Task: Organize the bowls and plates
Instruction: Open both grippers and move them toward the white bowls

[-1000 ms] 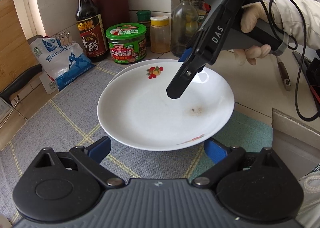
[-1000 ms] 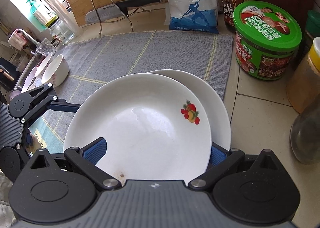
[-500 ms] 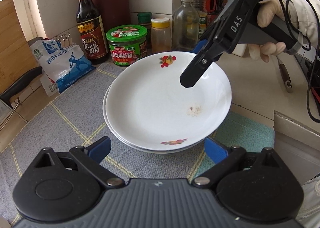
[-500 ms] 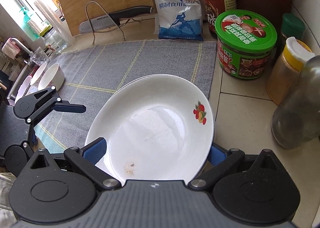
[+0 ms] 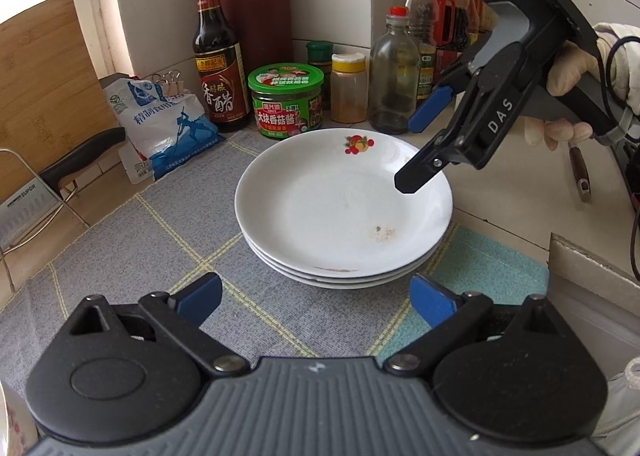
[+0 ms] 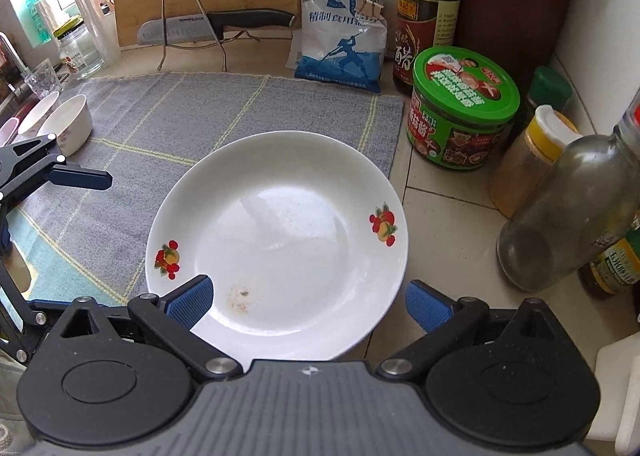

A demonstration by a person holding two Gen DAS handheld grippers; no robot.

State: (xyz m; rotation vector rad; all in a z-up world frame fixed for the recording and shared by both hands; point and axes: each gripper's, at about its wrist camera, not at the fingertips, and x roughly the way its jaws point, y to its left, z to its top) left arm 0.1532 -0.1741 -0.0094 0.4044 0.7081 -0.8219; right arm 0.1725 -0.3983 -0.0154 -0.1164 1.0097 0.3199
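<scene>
A stack of white plates (image 5: 344, 212) with fruit motifs sits on the grey mat (image 5: 132, 256) at the centre of the surface. The right gripper (image 5: 412, 154) hangs above the stack's 2 o'clock rim, spread wide and holding nothing. The left gripper (image 5: 316, 298) sits at 6 o'clock, wide open and empty. Two small bowls (image 6: 70, 128) rest at the mat's 9 o'clock edge.

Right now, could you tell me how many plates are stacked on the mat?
3: the top plate, with two more rims showing beneath it on the mat. Others might be hidden.
</scene>
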